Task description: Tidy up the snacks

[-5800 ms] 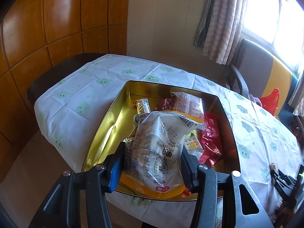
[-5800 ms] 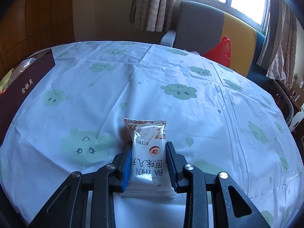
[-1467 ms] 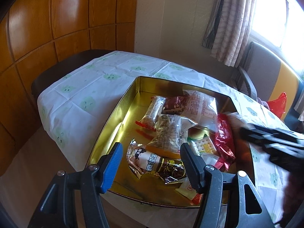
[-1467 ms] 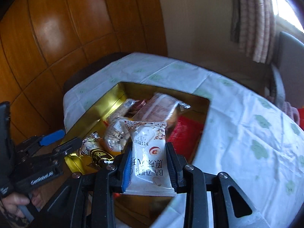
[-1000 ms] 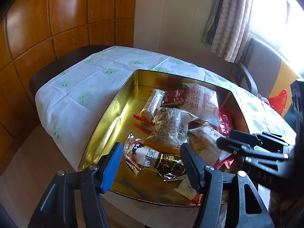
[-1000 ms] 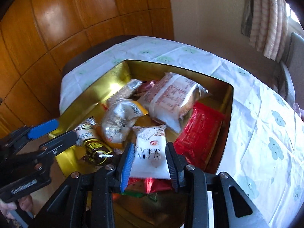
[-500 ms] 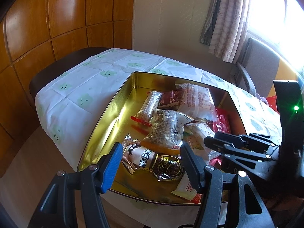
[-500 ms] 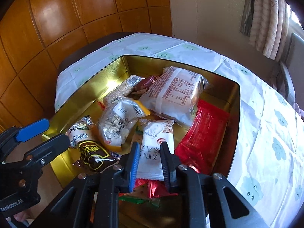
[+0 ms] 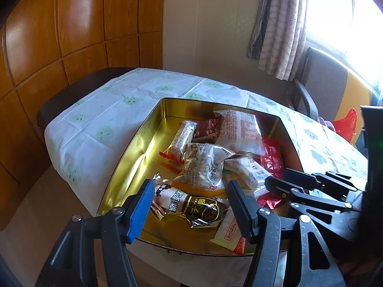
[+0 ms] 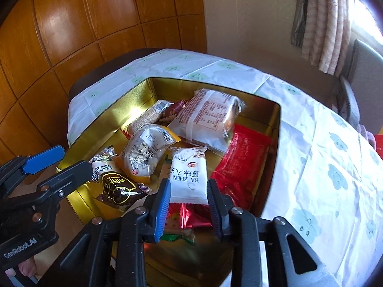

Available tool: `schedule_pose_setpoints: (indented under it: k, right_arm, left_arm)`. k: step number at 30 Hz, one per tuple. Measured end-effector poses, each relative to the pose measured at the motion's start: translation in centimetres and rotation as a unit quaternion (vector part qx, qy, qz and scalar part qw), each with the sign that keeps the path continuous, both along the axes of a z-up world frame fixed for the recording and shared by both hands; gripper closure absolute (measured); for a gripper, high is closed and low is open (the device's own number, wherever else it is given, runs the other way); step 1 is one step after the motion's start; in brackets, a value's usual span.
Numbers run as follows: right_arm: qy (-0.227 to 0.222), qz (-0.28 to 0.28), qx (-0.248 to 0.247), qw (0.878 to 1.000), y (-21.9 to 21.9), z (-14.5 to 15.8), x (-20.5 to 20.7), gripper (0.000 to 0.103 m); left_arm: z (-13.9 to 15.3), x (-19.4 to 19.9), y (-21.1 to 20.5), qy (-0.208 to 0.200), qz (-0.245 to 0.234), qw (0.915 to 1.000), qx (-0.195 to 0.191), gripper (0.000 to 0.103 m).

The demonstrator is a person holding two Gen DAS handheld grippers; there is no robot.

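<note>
My left wrist camera is looking down along my left gripper [image 9: 189, 205] from the near edge of the gold tin [image 9: 134, 148], facing the far wall and the curtain [image 9: 280, 24]. My right wrist camera is sitting close over the tin's [image 10: 275, 143] near right corner, tilting steeply down along my right gripper [image 10: 189, 205] and facing the wood panelling [image 10: 71, 24]. Both views are sharing the tin, its packets and the tablecloth [image 9: 95, 119]. Each is catching the other gripper at its edge.
</note>
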State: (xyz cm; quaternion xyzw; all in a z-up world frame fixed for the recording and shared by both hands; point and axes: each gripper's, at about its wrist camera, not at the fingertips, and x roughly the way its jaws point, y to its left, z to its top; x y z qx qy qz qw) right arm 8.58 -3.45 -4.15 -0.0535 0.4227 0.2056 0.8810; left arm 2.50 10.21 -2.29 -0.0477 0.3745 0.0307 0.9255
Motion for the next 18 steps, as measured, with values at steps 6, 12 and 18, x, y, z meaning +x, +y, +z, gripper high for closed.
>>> schedule_pose_setpoints:
  k: [6, 12, 18]
  right_arm:
    - [-0.036, -0.034, -0.002, 0.999, -1.3, 1.4, -2.2, 0.071]
    - [-0.070, -0.098, -0.009, 0.993, -3.2, 2.2, -5.6, 0.069]
    - [-0.084, -0.134, -0.012, 0.987, -5.0, 2.3, -7.7, 0.068]
  left_arm:
    - [0.9, -0.7, -0.8, -0.017, -0.002, 0.9998, 0.006, 0.030]
    - [1.7, -2.3, -2.5, -0.042, -0.017, 0.9989, 0.015, 0.022]
    - [2.0, -3.8, -4.1, -0.052, -0.030, 0.9979, 0.025, 0.018]
